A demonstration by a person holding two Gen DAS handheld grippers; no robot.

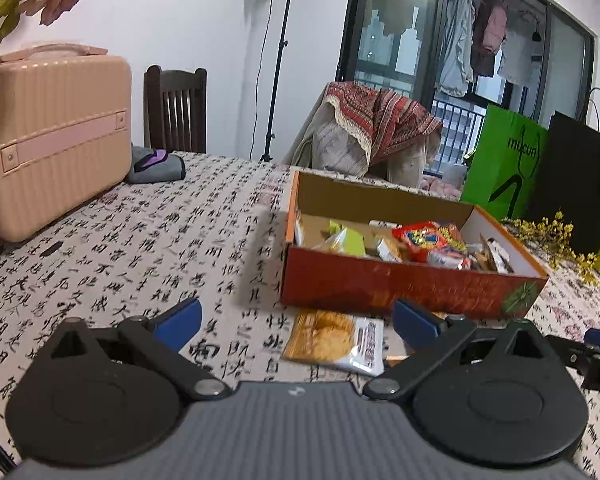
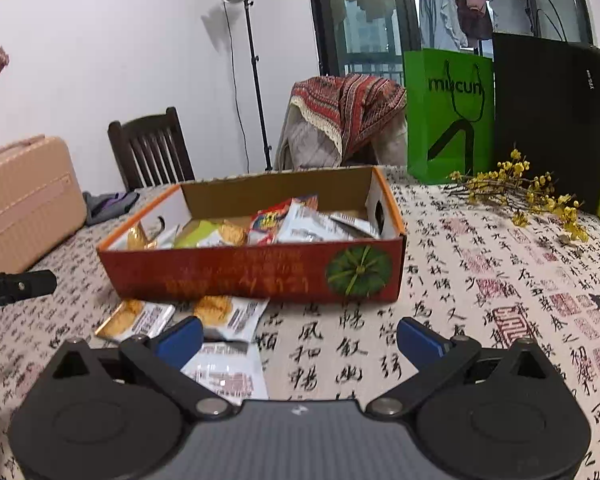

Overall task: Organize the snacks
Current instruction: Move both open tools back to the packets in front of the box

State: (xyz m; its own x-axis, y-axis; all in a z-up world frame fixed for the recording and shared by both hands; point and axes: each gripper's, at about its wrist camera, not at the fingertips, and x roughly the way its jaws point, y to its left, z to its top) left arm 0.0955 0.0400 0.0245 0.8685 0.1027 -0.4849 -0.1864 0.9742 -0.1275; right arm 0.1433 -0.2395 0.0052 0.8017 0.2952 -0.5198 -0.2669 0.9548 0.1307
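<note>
Three blurry snack packets (image 2: 224, 316) lie before the red box (image 2: 252, 276).

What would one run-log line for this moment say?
left gripper: open, empty | right gripper: open, empty | box: holds snacks | packets: on tablecloth before box

One red box (image 2: 252, 276) at twelve o'clock; three snack packets (image 2: 230, 316) loose before it; two shopping bags (image 2: 448, 116).
</note>
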